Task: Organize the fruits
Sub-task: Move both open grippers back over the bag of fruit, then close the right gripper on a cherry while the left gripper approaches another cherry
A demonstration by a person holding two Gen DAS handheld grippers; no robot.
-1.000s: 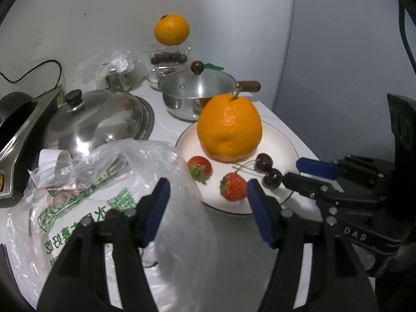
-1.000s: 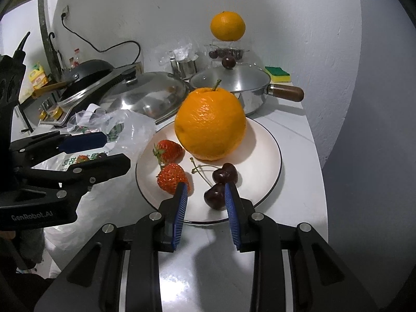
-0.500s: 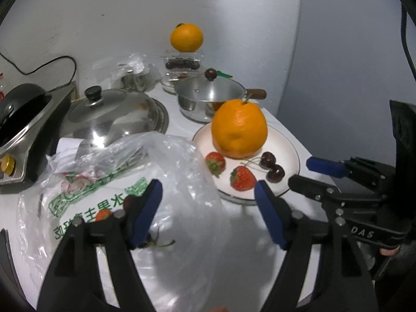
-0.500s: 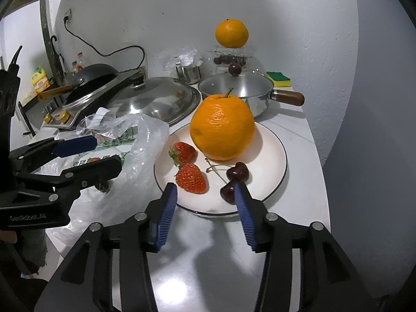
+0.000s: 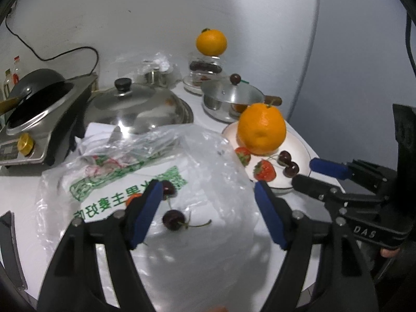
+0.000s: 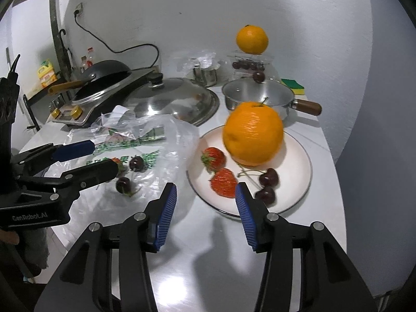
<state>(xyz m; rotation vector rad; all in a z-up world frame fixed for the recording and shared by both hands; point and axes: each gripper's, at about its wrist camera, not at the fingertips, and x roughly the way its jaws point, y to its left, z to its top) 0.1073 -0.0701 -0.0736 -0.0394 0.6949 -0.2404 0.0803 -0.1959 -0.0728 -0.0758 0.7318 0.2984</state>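
Only right wrist shows sponge (image 6: 292, 85); left gripper (image 5: 208, 195) spread.

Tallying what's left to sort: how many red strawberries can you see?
3. Two red strawberries lie on the round white plate beside the big orange, one behind the other. A third sits inside the clear plastic bag, partly hidden; more may be concealed.
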